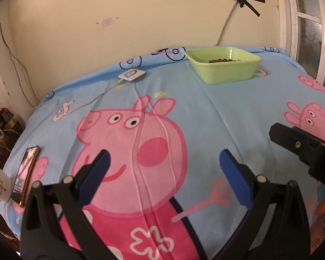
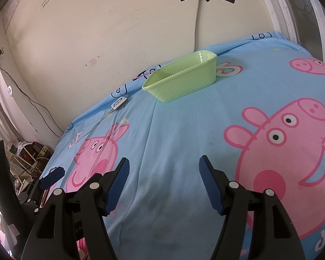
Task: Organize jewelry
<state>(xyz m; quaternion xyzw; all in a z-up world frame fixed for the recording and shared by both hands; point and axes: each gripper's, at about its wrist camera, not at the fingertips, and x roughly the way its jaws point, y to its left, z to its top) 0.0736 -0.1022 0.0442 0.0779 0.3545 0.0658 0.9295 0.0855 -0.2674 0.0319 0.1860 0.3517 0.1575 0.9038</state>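
Over on the far left, a phone [image 1: 26,175] is lying at the sheet's edge and a small white device [image 1: 132,75] is sitting further back; neither is mine to sort. I am holding my left gripper [image 1: 164,171] spread and empty above the blue cartoon bedsheet [image 1: 216,112], my right gripper [image 2: 163,184] likewise spread, pinching nothing. The jewelry [image 1: 222,60] is lying in the green basket [image 1: 225,73], far right. I judge I am between steps: next I need to reach toward that basket.
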